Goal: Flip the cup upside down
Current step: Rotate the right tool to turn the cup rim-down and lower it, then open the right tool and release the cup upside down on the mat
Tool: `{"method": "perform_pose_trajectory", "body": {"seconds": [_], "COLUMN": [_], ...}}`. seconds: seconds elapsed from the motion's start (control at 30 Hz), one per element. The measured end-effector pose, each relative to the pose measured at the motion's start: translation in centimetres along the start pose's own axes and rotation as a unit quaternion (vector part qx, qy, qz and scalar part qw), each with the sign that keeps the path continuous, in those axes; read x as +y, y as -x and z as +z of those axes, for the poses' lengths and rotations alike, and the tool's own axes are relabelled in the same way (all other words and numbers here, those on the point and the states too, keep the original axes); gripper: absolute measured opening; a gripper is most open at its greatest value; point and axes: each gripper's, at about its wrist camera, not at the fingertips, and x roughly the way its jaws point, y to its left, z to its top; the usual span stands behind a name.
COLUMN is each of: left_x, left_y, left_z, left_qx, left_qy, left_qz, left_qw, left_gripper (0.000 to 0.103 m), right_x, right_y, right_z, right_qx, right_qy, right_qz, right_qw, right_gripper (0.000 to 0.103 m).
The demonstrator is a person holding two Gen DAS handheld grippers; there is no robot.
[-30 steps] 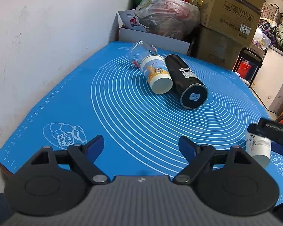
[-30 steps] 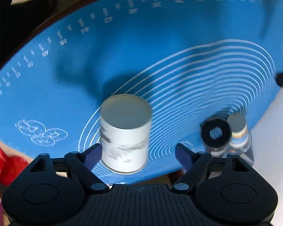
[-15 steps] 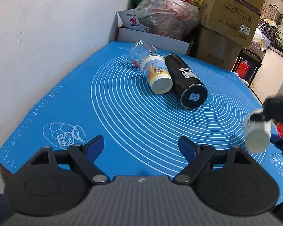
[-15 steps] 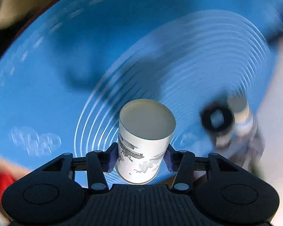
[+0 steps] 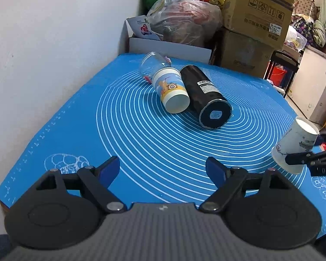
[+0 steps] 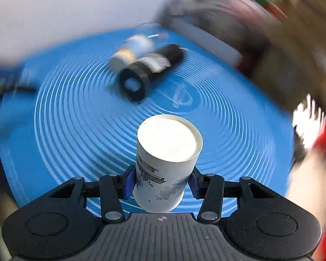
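My right gripper (image 6: 162,183) is shut on a white paper cup (image 6: 166,163) with grey-blue ink drawings. It holds the cup in the air above the blue mat (image 6: 76,130). The cup's flat end points away from the camera. In the left wrist view the same cup (image 5: 295,144) hangs tilted at the right edge, narrower end up and far, held by the right gripper's black fingers (image 5: 302,158). My left gripper (image 5: 163,171) is open and empty, low over the mat's near edge (image 5: 141,143).
A black cylinder (image 5: 206,96), a white cup with a yellow-blue print (image 5: 171,91) and a clear glass (image 5: 151,64) lie on their sides mid-mat. White wall on the left. Cardboard boxes (image 5: 256,17), a plastic bag (image 5: 184,19) and a white box (image 5: 169,46) stand behind the table.
My right gripper closed on the paper cup, lifted it off the mat and swung round with it; the right wrist view is blurred by motion. The left gripper has not moved.
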Motion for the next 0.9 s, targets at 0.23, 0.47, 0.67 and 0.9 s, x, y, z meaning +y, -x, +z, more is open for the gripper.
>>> {"method": "perform_pose_trajectory", "body": {"seconds": [0.23, 0.47, 0.67, 0.9], "left_x": [-1.5, -2.2, -2.8, -3.8], "left_y": [-0.5, -1.0, -0.9, 0.4], "left_z": [-0.1, -0.3, -0.4, -0.3], "left_qx": [0.001, 0.009, 0.011, 0.008], "left_qy": [-0.016, -0.022, -0.03, -0.044], "left_qz": [0.001, 0.002, 0.001, -0.005], "left_qw": [0.9999, 0.9997, 0.9995, 0.999], "left_gripper": [0.086, 0.086, 0.086, 0.086], "right_x": [-1.6, -1.3, -1.3, -0.8], "right_y": [-0.9, -1.0, -0.8, 1.6], "right_z": [-3.8, -3.5, -3.6, -4.0], "right_qx": [-0.039, -0.041, -0.047, -0.057], "right_qy": [-0.148, -0.144, -0.151, -0.176], "right_qz": [0.005, -0.005, -0.005, -0.029], "right_qw": [0.988, 0.989, 0.987, 0.982], "right_gripper": [0.046, 0.055, 0.068, 0.093]}}
